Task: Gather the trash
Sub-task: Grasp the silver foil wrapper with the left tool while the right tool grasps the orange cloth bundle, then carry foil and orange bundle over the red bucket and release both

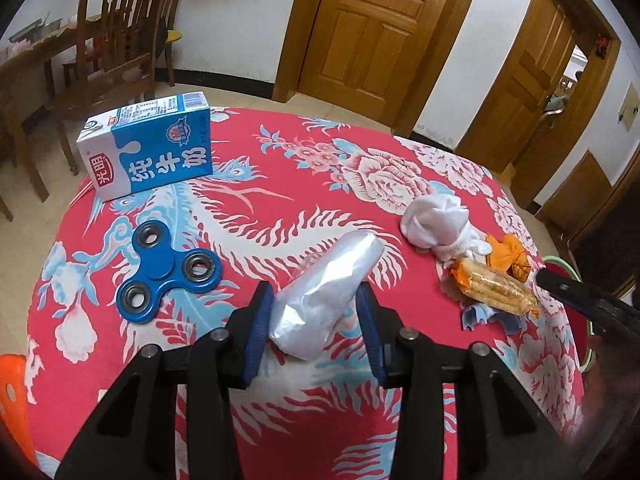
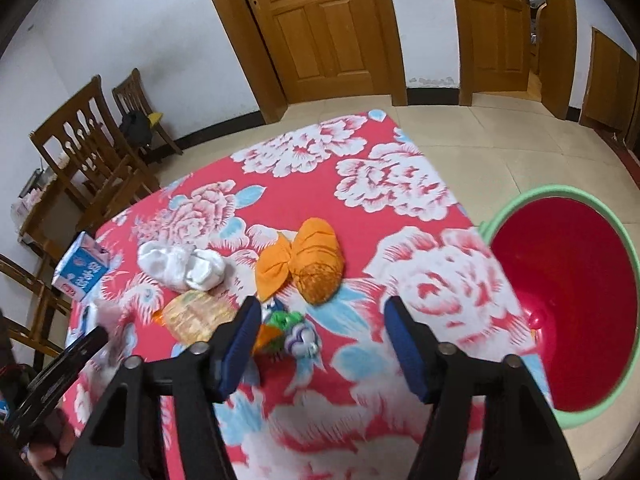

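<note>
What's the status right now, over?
Left gripper open, straddling silver wrapper. Right gripper open, empty. Red bin beside table. Nothing blocking.

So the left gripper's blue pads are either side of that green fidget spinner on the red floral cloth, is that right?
Not quite: the left gripper brackets a crumpled silvery plastic wrapper, as the left wrist view shows. The fidget spinner is blue and lies apart, to its left, on the red floral cloth.

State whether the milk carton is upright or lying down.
Lying down: the milk carton rests on a long face on the tablecloth, its printed front tipped sideways.
</note>
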The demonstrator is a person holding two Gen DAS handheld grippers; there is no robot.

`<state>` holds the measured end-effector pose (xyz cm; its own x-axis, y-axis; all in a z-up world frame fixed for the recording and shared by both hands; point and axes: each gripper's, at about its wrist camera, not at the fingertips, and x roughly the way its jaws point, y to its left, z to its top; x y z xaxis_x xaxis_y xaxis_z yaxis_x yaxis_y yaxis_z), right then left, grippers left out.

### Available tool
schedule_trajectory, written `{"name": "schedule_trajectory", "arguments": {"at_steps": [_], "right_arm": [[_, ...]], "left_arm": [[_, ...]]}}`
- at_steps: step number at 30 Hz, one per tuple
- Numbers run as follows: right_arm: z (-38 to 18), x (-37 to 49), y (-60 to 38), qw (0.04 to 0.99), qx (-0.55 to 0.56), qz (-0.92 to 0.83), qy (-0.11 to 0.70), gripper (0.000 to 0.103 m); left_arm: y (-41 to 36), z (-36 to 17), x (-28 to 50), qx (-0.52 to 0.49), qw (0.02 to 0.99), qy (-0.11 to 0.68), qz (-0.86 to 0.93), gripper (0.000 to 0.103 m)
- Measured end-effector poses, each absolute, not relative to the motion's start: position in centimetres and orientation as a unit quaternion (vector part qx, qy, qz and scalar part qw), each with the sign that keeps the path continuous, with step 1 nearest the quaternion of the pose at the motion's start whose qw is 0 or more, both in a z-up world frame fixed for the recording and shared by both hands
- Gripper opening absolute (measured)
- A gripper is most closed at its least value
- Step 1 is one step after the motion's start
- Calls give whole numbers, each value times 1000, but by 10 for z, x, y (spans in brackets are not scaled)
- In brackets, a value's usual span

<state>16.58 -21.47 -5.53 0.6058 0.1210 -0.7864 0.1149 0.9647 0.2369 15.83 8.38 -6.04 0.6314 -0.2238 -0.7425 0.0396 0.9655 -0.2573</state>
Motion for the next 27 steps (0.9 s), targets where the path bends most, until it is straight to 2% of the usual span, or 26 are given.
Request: {"name": "schedule_trajectory", "arguments": {"at_steps": [10, 14, 19, 27], "right_arm": [[-71, 194, -197, 885, 110, -11, 451, 49], [-72, 196, -194, 889, 90, -13, 449, 31], [-67, 190, -195, 891, 95, 8, 443, 26], [-30, 148, -206, 909, 110, 28, 402, 26]], "left_arm": [[86, -63, 156, -112, 897, 419, -85, 43], [79, -63, 154, -101, 899, 416, -91, 43], [74, -63, 154, -93, 899, 418, -93, 43], [64, -50, 143, -90, 897, 422, -96, 43]]}}
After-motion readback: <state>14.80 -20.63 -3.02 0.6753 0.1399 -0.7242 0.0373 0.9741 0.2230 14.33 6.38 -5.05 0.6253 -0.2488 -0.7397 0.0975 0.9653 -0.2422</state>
